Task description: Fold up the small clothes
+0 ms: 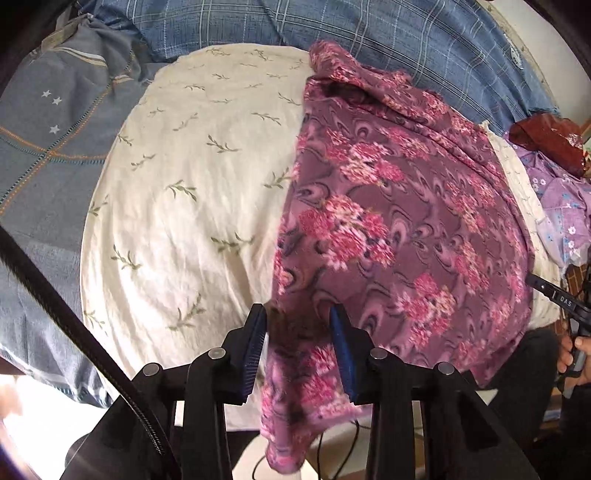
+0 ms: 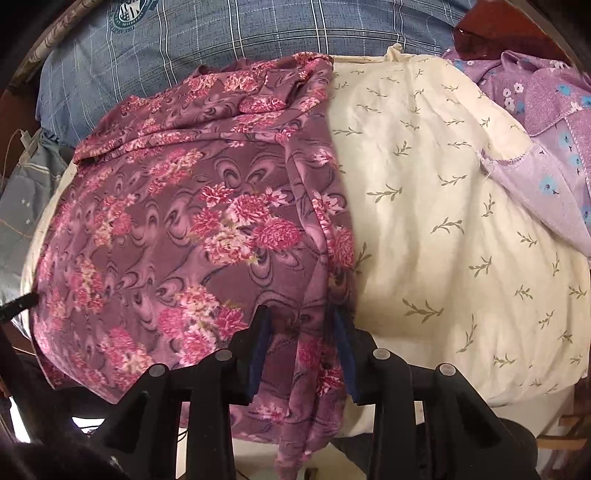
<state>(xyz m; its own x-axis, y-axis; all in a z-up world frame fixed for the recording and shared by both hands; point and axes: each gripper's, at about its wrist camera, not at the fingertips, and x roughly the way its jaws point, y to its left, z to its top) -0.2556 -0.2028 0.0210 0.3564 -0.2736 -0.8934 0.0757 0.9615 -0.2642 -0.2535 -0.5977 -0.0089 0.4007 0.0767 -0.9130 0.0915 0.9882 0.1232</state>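
A purple garment with pink flower print (image 1: pixel 399 229) lies spread on a cream cloth with green sprigs (image 1: pixel 184 184). It also shows in the right wrist view (image 2: pixel 184 221), on the same cream cloth (image 2: pixel 461 221). My left gripper (image 1: pixel 299 314) stands at the garment's near left edge with its jaws apart, and a hanging fold of the garment lies between the fingers. My right gripper (image 2: pixel 301 314) stands at the garment's near right edge, jaws apart, with fabric between them. Neither pair of pads presses the cloth.
A blue plaid cover (image 1: pixel 332 26) lies behind the cream cloth. A lilac garment with blue flowers (image 2: pixel 546 110) lies at the far right. A grey-blue starred cloth (image 1: pixel 48 129) lies at the left. The bed's near edge runs just under the grippers.
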